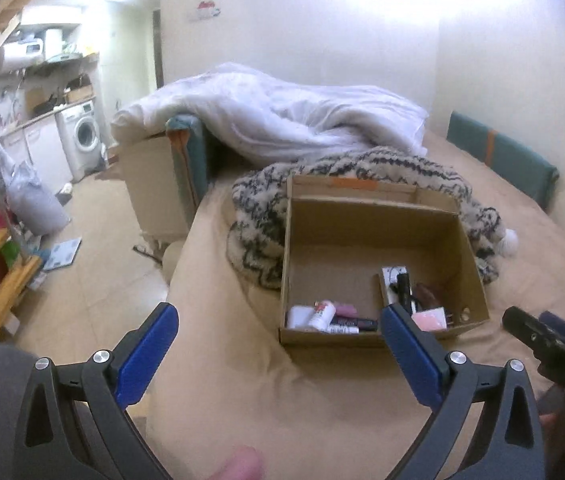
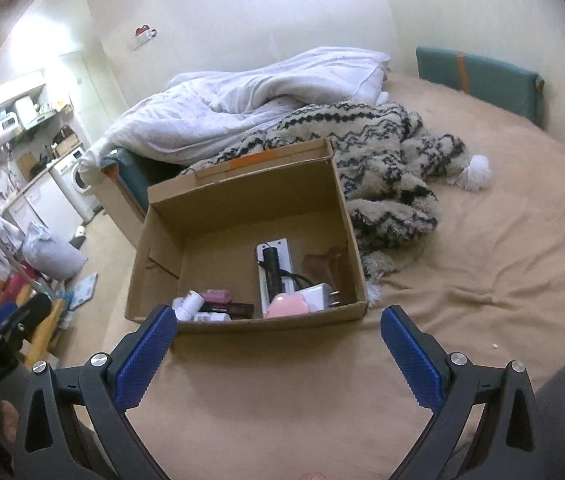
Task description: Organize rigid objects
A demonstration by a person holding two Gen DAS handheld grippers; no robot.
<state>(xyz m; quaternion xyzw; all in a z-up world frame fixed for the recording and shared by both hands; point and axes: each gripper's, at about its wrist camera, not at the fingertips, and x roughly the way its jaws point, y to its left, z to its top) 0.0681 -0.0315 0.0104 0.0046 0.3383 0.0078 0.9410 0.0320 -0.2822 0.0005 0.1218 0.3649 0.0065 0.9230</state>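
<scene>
So there's an open cardboard box sitting on the bed, flaps up, with a strip of orange tape on its far flap, backed up against a fuzzy patterned blanket. Everything in it is bunched along the near wall. On the left side: a white bottle lying down, a small pink case, and a dark flat packet. On the right side: a black flashlight lying on a white power strip, a pink rounded thing, a white plug adapter, and a brown item in the far right corner.
</scene>
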